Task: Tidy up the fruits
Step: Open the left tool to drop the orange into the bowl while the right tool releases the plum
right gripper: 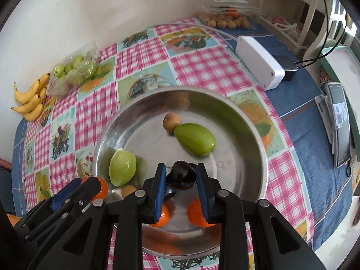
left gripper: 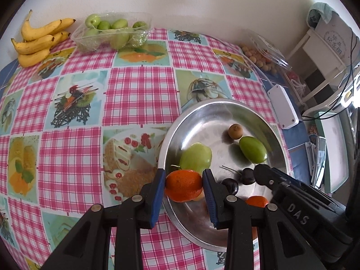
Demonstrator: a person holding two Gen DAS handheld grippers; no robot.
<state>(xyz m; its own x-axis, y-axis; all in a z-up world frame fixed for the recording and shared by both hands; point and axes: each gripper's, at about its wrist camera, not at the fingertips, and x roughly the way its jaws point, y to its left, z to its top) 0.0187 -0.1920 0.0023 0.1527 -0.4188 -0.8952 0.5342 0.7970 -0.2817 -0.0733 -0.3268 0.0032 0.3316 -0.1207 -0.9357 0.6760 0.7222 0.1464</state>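
A steel bowl (left gripper: 177,123) (right gripper: 258,139) on the checked tablecloth holds two green fruits (right gripper: 122,167) (right gripper: 194,139), a brown longan (right gripper: 171,121) and oranges (right gripper: 198,213). My left gripper (left gripper: 183,176) is shut on an orange (left gripper: 184,185) just above the bowl's left rim. In the right wrist view that orange (right gripper: 101,187) shows behind the left gripper's arm at the lower left. My right gripper (right gripper: 181,176) is shut on a dark cherry (right gripper: 181,175) low over the bowl's middle. A second cherry (left gripper: 230,185) lies in the bowl beside it.
Bananas (left gripper: 38,38) and a clear tray of green fruit (left gripper: 110,31) sit at the far left by the wall. A clear pack of longans (left gripper: 261,56) is at the far right. A white box (right gripper: 258,63) and a phone on a stand (right gripper: 340,123) lie right of the bowl.
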